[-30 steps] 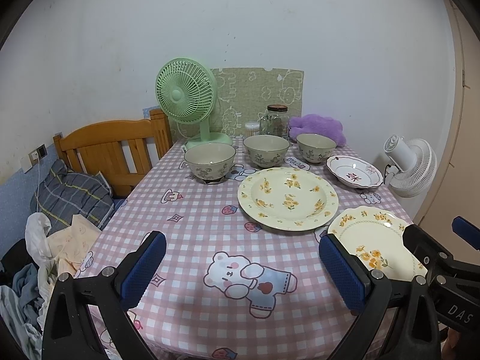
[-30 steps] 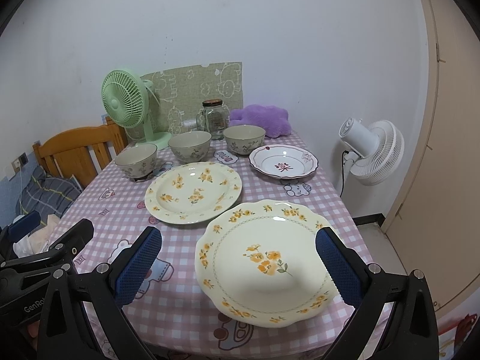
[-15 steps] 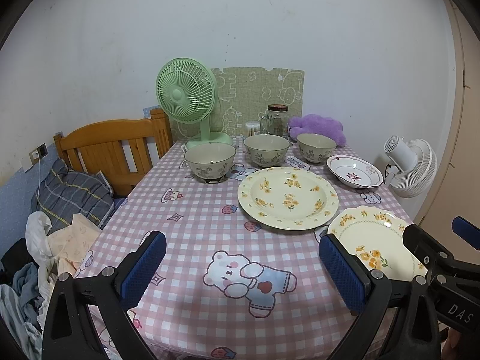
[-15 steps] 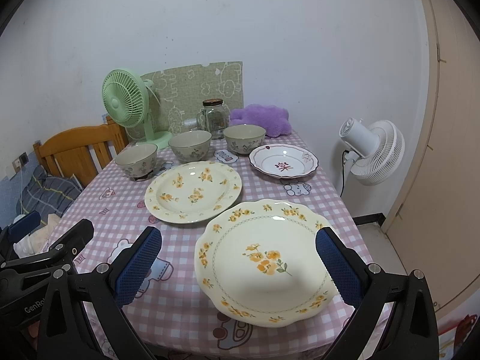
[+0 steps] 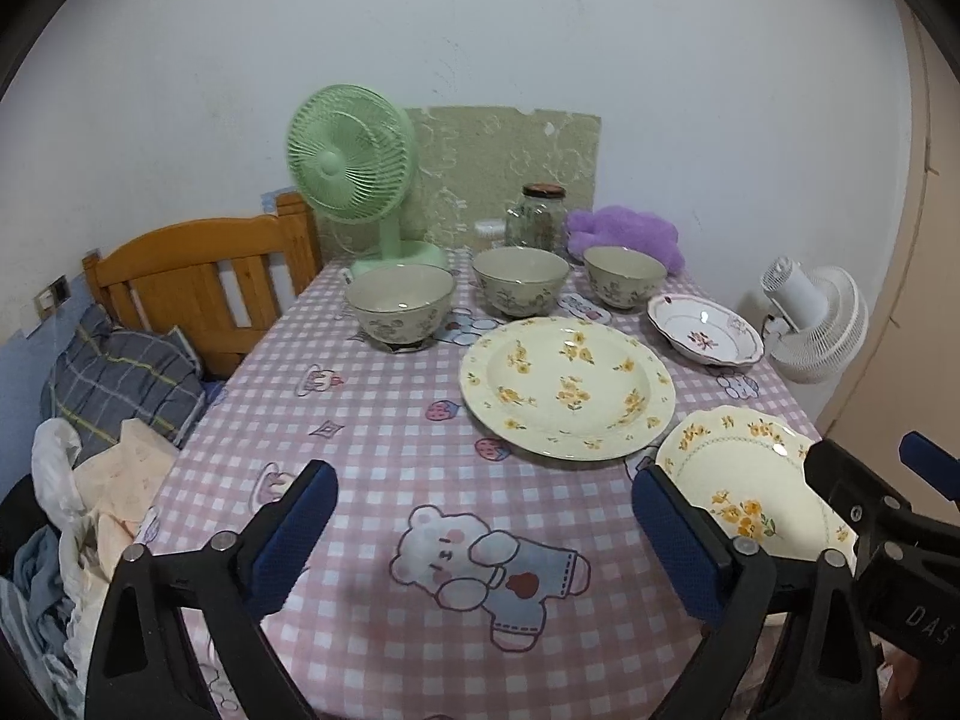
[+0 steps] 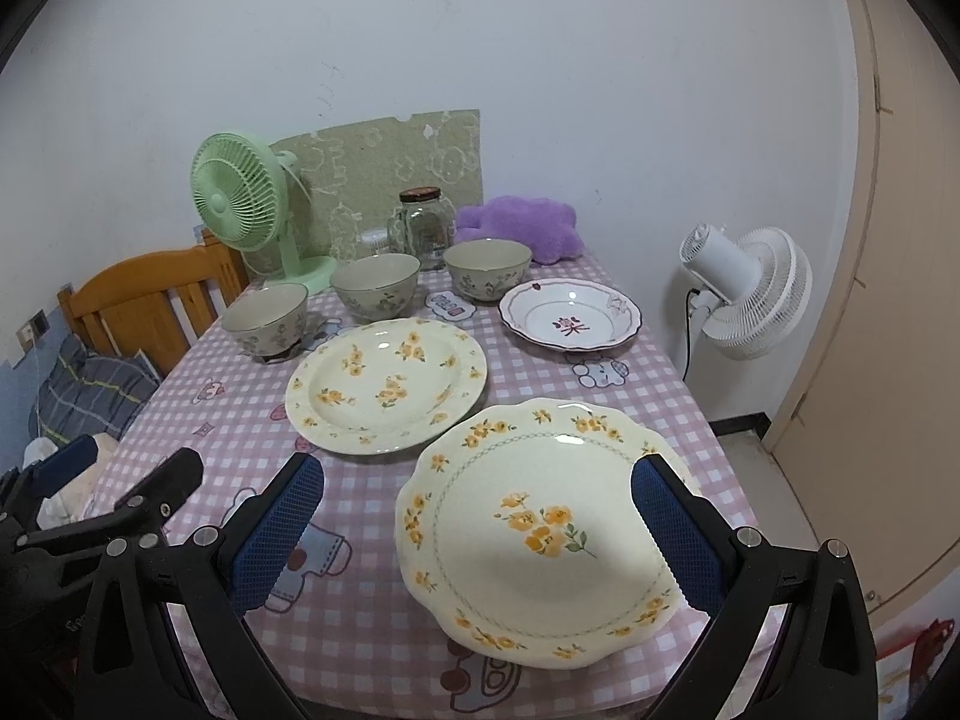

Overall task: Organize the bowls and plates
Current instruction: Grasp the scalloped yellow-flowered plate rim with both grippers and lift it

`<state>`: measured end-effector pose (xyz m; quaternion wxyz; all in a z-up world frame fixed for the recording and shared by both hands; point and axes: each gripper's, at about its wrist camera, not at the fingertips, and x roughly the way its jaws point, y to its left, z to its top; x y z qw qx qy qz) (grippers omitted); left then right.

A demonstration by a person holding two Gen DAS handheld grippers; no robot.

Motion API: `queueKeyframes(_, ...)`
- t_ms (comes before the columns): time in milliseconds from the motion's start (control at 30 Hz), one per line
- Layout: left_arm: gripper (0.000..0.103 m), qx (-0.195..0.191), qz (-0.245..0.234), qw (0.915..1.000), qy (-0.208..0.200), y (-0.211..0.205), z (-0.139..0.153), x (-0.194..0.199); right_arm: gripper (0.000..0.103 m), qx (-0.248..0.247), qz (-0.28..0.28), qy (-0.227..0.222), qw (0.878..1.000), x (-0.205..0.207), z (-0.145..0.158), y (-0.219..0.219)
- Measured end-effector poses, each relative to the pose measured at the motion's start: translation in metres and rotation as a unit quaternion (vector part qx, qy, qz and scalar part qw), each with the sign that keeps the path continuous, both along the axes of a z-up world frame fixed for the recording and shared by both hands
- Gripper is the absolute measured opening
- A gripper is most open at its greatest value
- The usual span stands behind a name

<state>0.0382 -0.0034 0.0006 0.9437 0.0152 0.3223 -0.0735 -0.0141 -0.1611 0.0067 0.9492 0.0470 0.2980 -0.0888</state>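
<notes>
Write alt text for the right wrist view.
An open claw hovers over a scalloped plate near a checked table's front edge. Behind lie a round plate, a red-trimmed dish, three bowls and a green fan.

The left gripper (image 5: 483, 534) jaws have just narrowed slightly.
</notes>
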Motion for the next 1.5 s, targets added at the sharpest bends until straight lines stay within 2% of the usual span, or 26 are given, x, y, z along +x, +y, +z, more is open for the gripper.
queueKeyframes(267,0.091,-0.002,-0.047,0.9982,0.038,-0.026,-0.011,0.029,0.102,-0.01,-0.041,0.039,0.998,0.02,-0.002,-0.015)
queueKeyframes(467,0.089,0.005,-0.069,0.9951,0.071,-0.063,-0.026,0.049,0.098,-0.012,-0.064,0.07,0.995,0.037,-0.014,-0.047)
queueKeyframes(700,0.084,0.019,-0.046,0.9941,0.096,-0.104,-0.048,0.061,0.095,-0.015,-0.028,0.096,0.995,0.061,-0.033,-0.086)
queueKeyframes(867,0.082,0.026,-0.026,0.9901,0.135,-0.128,-0.072,0.067,0.092,-0.002,-0.005,0.134,0.991,0.079,-0.058,-0.114)
queueKeyframes(933,0.082,0.032,-0.019,0.9883,0.148,-0.136,-0.079,0.069,0.091,-0.011,0.0,0.144,0.99,0.082,-0.066,-0.121)
queueKeyframes(1100,0.081,0.039,-0.009,0.9853,0.166,-0.147,-0.091,0.073,0.09,0.011,0.009,0.18,0.983,0.088,-0.089,-0.139)
queueKeyframes(1233,0.075,0.037,-0.019,0.981,0.19,-0.154,-0.101,0.077,0.083,0.027,0.017,0.206,0.978,0.094,-0.104,-0.146)
queueKeyframes(1500,0.069,0.053,-0.03,0.9755,0.211,-0.166,-0.109,0.081,0.077,0.047,0.031,0.23,0.972,0.103,-0.12,-0.148)
